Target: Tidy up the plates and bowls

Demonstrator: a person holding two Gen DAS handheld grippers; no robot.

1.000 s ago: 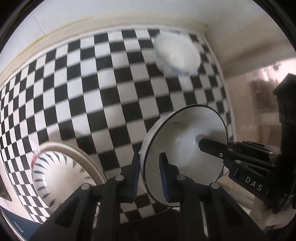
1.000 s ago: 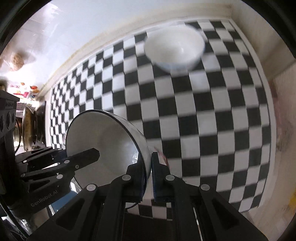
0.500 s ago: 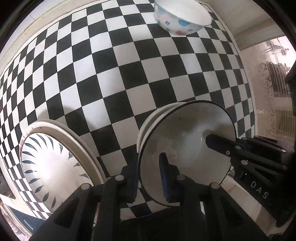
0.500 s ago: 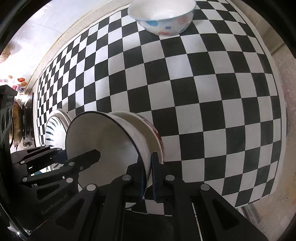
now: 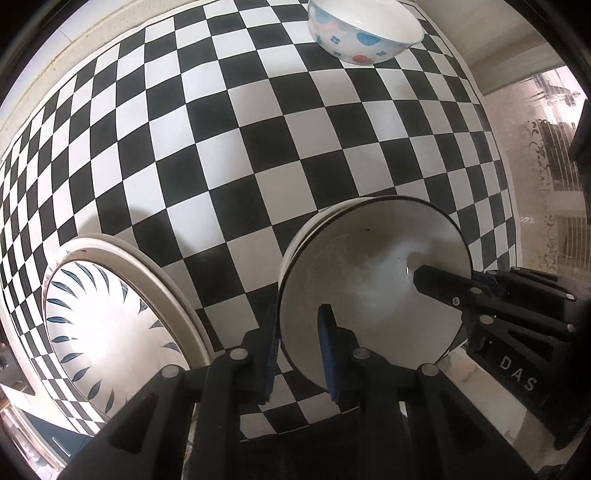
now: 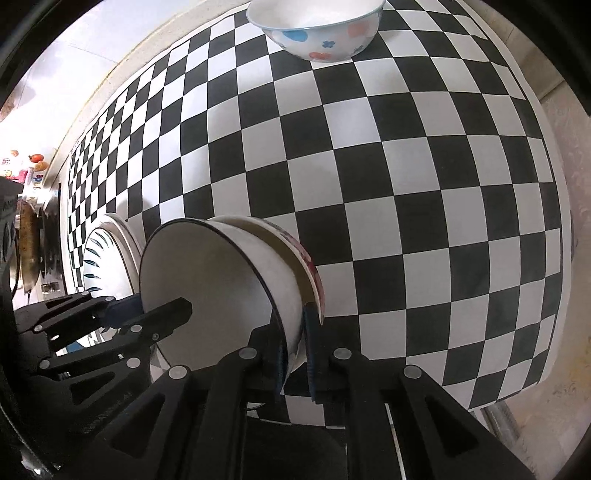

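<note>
Checkered black-and-white desk: white dark-rimmed bowl nested in a second bowl.
Left tongs and right tongs pinch its opposite rim edges; flowered bowl sits well beyond it.

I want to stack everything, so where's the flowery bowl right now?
The flowered bowl sits alone at the far edge of the checkered table, top of both wrist views, well beyond the black-rimmed bowl both grippers hold.

My left gripper pinches the near rim of the black-rimmed bowl, one finger inside. My right gripper clamps the same bowl's opposite rim.
</note>
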